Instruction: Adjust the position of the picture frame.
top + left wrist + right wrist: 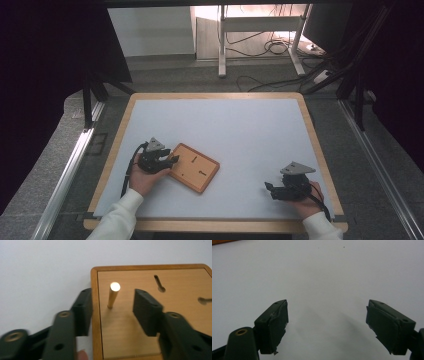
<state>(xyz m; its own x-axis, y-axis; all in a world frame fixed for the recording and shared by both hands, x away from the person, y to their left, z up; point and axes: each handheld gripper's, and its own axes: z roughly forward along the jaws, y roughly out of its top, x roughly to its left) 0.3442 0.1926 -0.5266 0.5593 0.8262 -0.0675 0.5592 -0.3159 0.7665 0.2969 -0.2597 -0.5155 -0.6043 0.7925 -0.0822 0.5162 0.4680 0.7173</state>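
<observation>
High view: a white desk [240, 130] with a wooden rim carries a flat wooden board [194, 167], lying at an angle left of centre. The left tool [167, 161] sits at the board's near-left edge, its hand [145, 180] low and palm inward. The right tool [272, 190] rests well apart to the right, over bare desk, jaws spread and empty. In the left gripper view, a thin brass peg [113, 296] stands upright in the board, between the released jaws, touching neither. One jaw hangs outside the board's rim. Closing from here could likely catch the rim or tip the peg, since it sits off-centre in the gap
</observation>
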